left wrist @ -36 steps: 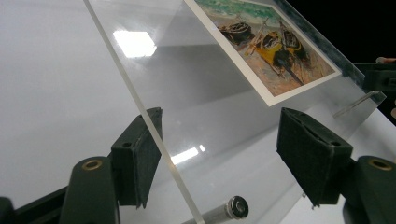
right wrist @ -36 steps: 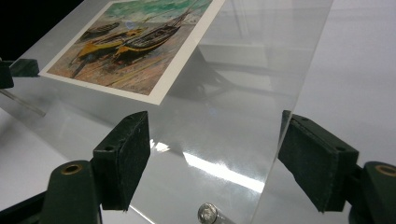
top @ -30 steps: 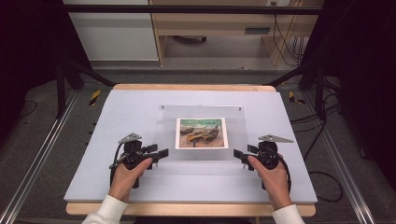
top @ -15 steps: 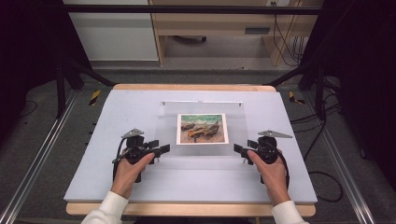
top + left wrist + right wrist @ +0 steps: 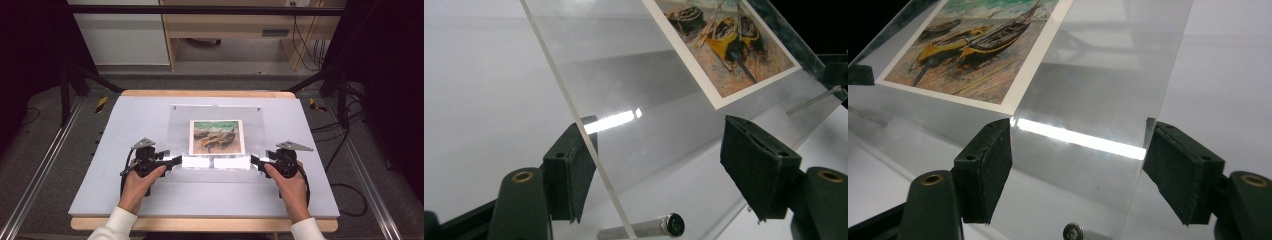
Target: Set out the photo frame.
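1. Acrylic sheet (image 5: 216,135) lies mid-table on the grey mat (image 5: 125,125), near edge raised and tilted; the boat print (image 5: 217,136) sits under or on it, which one I cannot tell.
2. Left gripper (image 5: 172,162) and right gripper (image 5: 255,161) each straddle a near corner; jaws stand apart, pads not clamped on the sheet.
3. Risk: with nothing clamped, the slick edge could slip off a pad and drop, shifting the print.
4. Metal standoff pins (image 5: 644,231) at the corners may snag.
5. Containers: none on the table.

No legible text, label or number anywhere, not even on the boat print (image 5: 217,136)
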Motion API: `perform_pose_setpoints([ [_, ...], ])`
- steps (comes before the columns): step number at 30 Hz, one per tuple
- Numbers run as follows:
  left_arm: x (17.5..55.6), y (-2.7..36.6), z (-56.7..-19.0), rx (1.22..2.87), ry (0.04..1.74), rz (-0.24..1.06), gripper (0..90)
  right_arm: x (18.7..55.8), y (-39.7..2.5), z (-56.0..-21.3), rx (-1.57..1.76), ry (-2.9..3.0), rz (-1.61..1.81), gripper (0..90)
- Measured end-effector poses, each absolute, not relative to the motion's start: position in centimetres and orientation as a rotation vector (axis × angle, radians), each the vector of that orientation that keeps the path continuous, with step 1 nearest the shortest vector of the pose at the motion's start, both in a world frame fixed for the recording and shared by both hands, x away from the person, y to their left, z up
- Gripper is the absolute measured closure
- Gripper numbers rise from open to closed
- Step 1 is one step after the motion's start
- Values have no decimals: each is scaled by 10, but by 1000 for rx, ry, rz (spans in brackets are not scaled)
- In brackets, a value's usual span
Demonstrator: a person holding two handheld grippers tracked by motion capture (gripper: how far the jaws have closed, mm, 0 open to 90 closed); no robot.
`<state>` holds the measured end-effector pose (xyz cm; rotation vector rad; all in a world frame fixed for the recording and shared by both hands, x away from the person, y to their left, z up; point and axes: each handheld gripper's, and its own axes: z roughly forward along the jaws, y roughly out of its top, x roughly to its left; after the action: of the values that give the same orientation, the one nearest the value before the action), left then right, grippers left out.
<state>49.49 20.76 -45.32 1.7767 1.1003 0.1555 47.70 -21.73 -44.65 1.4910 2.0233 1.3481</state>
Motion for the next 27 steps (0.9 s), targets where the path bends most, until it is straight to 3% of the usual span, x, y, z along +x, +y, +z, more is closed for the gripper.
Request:
perform_pose_setpoints([
  [27,473,210,-453,1776,1081,214,386,455,-221,-443,1431,2005,1328,422],
])
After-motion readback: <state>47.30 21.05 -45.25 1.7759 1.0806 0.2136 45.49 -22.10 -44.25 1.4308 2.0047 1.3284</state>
